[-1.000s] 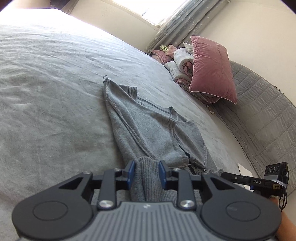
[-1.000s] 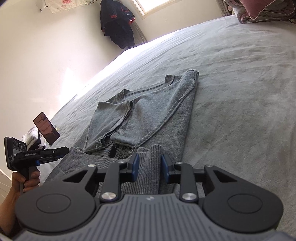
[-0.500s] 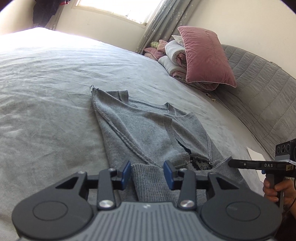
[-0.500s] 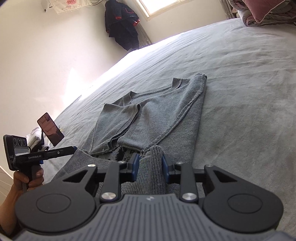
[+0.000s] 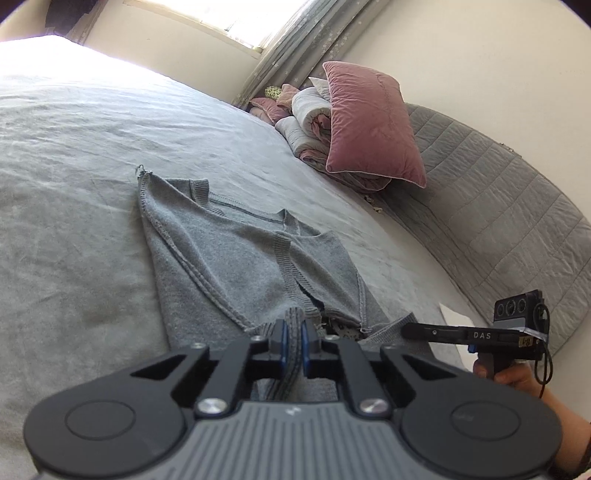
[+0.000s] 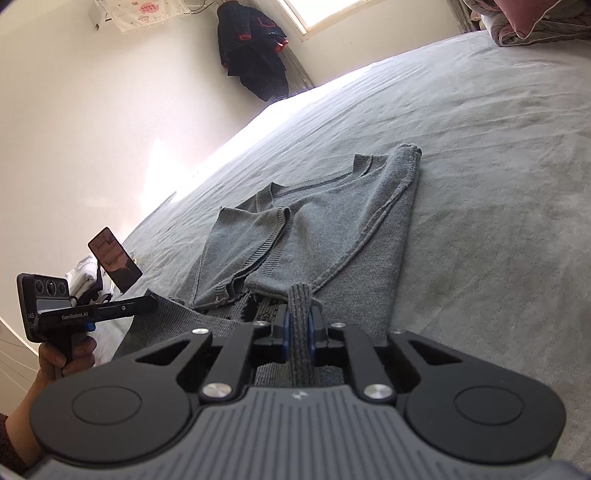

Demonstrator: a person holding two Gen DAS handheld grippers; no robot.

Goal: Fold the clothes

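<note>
- Left claw: jaws closing, blue pads pressed on a pinched ridge of ribbed hem of the grey sweater, gripping it.
- Right claw: jaws closing too, pads pinching another raised fold of the same ribbed hem, gripping it.
- Sweater spread flat on the grey bed cover, stretching straight ahead from both claws, neckline at the far end.
- Both sleeves folded inward over the chest, cuffs lying just ahead of the pinched hem; a small dark patterned patch showing between cuffs and hem.
- From the left claw: pink pillow leaning on a pile of rolled bedding, far ahead and to the right, against a quilted grey headboard.
- Also from the left claw: the right claw's handle and a hand on it, low at the right, next to the sweater's hem corner.
- From the right claw: the left claw's handle held by a hand, low at the left; a phone standing tilted just beyond it.
- Dark clothes hanging on the wall far ahead, left of a bright window.
</note>
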